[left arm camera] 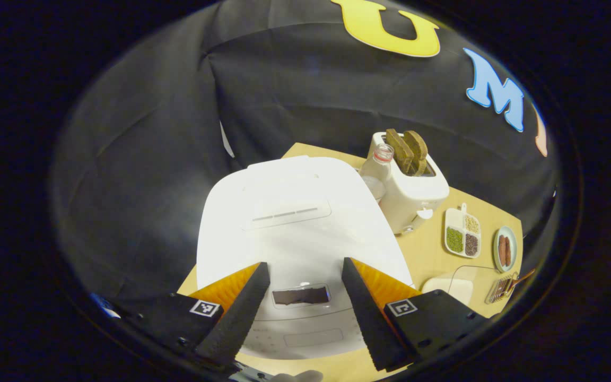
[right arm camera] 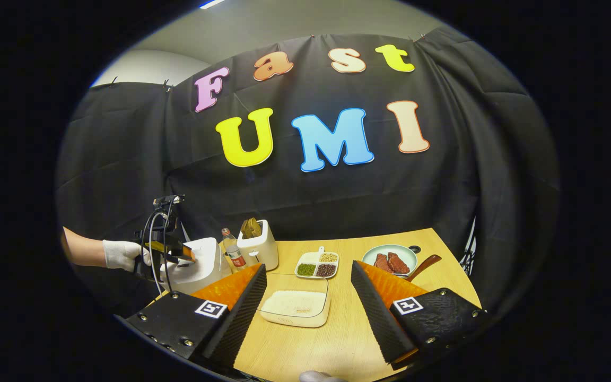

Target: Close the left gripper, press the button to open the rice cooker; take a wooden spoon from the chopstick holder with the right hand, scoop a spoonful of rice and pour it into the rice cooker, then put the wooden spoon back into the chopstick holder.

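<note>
Two grippers, both with jaws spread and holding nothing. Left gripper (left arm camera: 305,302) hangs over the closed white rice cooker (left arm camera: 295,223), its fingers either side of the front panel, at the table's (right arm camera: 337,339) left end. Right gripper (right arm camera: 308,307) hovers above the clear dish of rice (right arm camera: 295,306) at mid-table. Toaster (right arm camera: 258,244) and bottle (right arm camera: 229,249) stand just beside the cooker.

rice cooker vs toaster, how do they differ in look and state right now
The rice cooker is the wider, rounded one, with its lid down and a dark panel at the front; the toaster is a narrower, boxy one. The rice cooker's top is shut and bare, while two brown slices stick up from the toaster's slots. The open left tongs hover over the rice cooker, not the toaster. Both are white and stand on the wooden table.
</note>
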Demonstrator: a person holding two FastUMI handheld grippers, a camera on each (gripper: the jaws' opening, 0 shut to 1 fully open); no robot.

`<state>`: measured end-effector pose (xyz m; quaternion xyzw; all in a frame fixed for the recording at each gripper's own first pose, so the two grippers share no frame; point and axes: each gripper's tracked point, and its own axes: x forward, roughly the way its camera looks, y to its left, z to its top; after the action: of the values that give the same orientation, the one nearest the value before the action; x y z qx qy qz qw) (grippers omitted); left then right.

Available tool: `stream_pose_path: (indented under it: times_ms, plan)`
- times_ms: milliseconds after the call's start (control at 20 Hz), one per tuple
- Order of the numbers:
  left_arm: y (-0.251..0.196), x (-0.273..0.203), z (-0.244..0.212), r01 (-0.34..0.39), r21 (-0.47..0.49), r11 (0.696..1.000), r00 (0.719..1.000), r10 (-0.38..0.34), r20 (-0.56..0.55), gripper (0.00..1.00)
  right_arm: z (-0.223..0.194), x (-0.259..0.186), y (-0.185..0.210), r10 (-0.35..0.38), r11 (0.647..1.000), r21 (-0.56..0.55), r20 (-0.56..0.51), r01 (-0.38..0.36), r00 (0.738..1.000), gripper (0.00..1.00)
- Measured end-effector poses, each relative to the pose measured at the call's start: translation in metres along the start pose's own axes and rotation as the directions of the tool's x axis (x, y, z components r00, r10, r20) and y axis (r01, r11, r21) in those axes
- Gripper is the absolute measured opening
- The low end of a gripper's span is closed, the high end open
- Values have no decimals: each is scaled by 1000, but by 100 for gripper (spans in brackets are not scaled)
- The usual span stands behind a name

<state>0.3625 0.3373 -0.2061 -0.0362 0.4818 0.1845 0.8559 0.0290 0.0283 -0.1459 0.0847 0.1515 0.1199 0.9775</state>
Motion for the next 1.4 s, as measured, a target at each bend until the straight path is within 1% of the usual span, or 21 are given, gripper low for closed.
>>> stream_pose_path:
  times_ms: [50,100,200,250,350,400,450,500,600,650,700,750,800,850,950,1000,1050,1100,1200,1300,1400]
  plan:
    - [-3,-2,-1,3,-3,1000,1000,-3,-8,98,2,0,-1,-1,1000,-5,1,1,1000,98]
    - [-3,-1,0,0,24,1000,1000,0,4,96,5,-1,-2,-3,1000,-12,8,3,1000,98]
    - [-7,-5,5,2,48,999,999,-4,35,98,12,-2,-3,-9,1000,-17,22,9,1000,98]
    - [-9,-12,9,0,53,999,998,-4,62,97,15,-3,-4,-12,1000,-21,28,13,1000,98]
    - [-18,-39,28,6,94,996,984,-22,175,98,22,-6,-7,-25,999,-38,47,27,999,98]
    - [-26,-60,39,11,109,994,967,-38,250,98,26,-6,-7,-31,998,-47,57,33,998,98]
    - [-35,-88,53,21,118,993,940,-60,335,97,31,-7,-7,-37,998,-53,67,41,997,98]
    - [-47,-118,65,32,127,991,905,-83,417,98,37,-9,-7,-40,998,-50,80,44,996,98]
    - [-62,-182,79,41,143,989,820,-115,560,98,53,-15,-6,-53,997,-43,121,58,991,98]
    - [-70,-216,82,49,160,986,771,-139,621,99,60,-17,-7,-60,997,-45,141,67,988,98]
    - [-77,-248,81,54,178,983,727,-161,667,98,67,-20,-6,-62,996,-49,161,71,985,98]
    - [-84,-280,76,71,192,979,691,-187,698,98,72,-23,-5,-66,995,-56,179,78,982,98]
    - [-93,-306,70,97,204,974,665,-216,715,98,77,-26,-5,-74,994,-64,193,87,978,98]
    - [-102,-328,60,122,221,968,641,-247,727,95,84,-31,-5,-81,993,-70,212,98,974,98]
    - [-120,-354,41,148,253,956,606,-289,741,100,93,-39,-4,-93,990,-79,246,116,965,98]
    - [-124,-368,30,146,270,952,593,-302,747,100,102,-43,-2,-102,989,-79,258,126,961,98]
    - [-126,-374,22,147,281,948,586,-313,747,95,104,-46,-2,-113,988,-74,268,137,957,98]
    - [-128,-379,19,156,289,945,578,-324,749,99,107,-50,-5,-134,985,-68,281,159,950,98]
    - [-134,-392,5,171,299,939,563,-342,753,98,114,-56,-9,-166,979,-66,299,194,940,98]
    - [-131,-404,-4,166,310,936,546,-349,761,96,113,-60,-10,-186,975,-58,304,213,934,98]
    - [-126,-413,-5,178,306,935,535,-353,768,99,113,-64,-5,-188,975,-54,309,214,932,98]
